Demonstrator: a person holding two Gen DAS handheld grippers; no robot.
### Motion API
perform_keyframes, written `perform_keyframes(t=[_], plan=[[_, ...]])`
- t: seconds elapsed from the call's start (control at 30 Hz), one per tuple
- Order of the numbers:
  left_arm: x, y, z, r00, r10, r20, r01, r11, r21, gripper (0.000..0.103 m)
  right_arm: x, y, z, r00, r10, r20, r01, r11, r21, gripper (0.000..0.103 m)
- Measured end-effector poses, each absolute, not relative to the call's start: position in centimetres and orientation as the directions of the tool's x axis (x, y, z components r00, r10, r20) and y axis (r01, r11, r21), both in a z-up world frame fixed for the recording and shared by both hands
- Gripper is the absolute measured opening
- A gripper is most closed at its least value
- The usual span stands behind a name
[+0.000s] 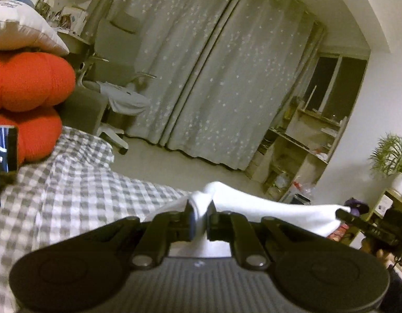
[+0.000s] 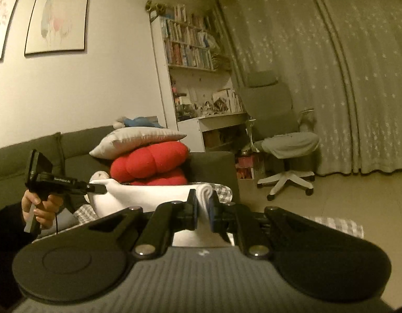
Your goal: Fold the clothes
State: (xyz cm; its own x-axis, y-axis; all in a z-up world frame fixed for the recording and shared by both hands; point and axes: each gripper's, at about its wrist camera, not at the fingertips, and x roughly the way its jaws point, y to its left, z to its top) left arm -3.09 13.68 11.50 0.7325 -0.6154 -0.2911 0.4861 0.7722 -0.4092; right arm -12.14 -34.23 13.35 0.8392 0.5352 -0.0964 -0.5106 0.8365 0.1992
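Above the checked bedcover [image 1: 70, 182], the white garment [image 1: 266, 208] hangs stretched between both units. Left gripper [image 1: 201, 215] is clamped on one bunched corner; right gripper [image 2: 203, 206] is clamped on the other. Both are held level.

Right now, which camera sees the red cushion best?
The right wrist view: the whole red cushion shows, stacked under a grey pillow on the sofa. The left wrist view shows only part of it, cut off at the picture's left edge.
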Motion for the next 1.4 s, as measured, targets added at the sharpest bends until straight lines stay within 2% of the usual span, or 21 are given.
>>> perform_keyframes(t=[0.17,0.4,0.6,0.93,1.0,1.17,1.23,1.3,1.4], plan=[[-5.0,12.1,10.6,0.717,-0.572,-0.399,0.471,0.819,-0.328,0.008,-11.7,-34.0,12.8,0.85,0.511,-0.129,-0.483,0.853,0.199,0.01],[-5.5,13.2,10.0,0.704,-0.577,-0.414,0.45,0.814,-0.368,0.008,-11.0,-33.7,12.0,0.862,0.477,-0.174,-0.444,0.874,0.198,0.01],[-1.0,11.7,10.7,0.701,-0.498,-0.51,0.349,0.864,-0.364,0.009,-10.4,-33.4,11.3,0.869,0.446,-0.213,-0.409,0.891,0.195,0.01],[11.4,9.7,7.0,0.62,-0.404,-0.673,0.148,0.902,-0.405,0.011,1.7,-32.9,9.5,0.823,0.299,-0.482,-0.188,0.946,0.266,0.01],[12.6,10.6,5.8,0.607,-0.413,-0.679,0.107,0.889,-0.446,0.019,3.6,-33.1,8.1,0.8,0.287,-0.527,-0.154,0.947,0.281,0.01],[13.0,12.4,4.2,0.643,-0.391,-0.658,0.048,0.879,-0.475,0.02,5.7,-33.9,5.4,0.777,0.285,-0.561,-0.103,0.937,0.332,0.01],[12.9,12.5,4.5,0.664,-0.42,-0.619,0.066,0.857,-0.51,0.028,5.9,-33.6,5.4,0.78,0.291,-0.554,-0.114,0.936,0.332,0.011],[12.8,12.4,4.7,0.679,-0.441,-0.587,0.092,0.845,-0.528,0.058,6.1,-33.4,5.4,0.782,0.295,-0.549,-0.122,0.936,0.329,0.012],[12.9,11.5,4.6,0.695,-0.434,-0.573,0.12,0.856,-0.502,0.061,6.2,-33.3,5.2,0.782,0.293,-0.55,-0.124,0.938,0.323,0.015]])
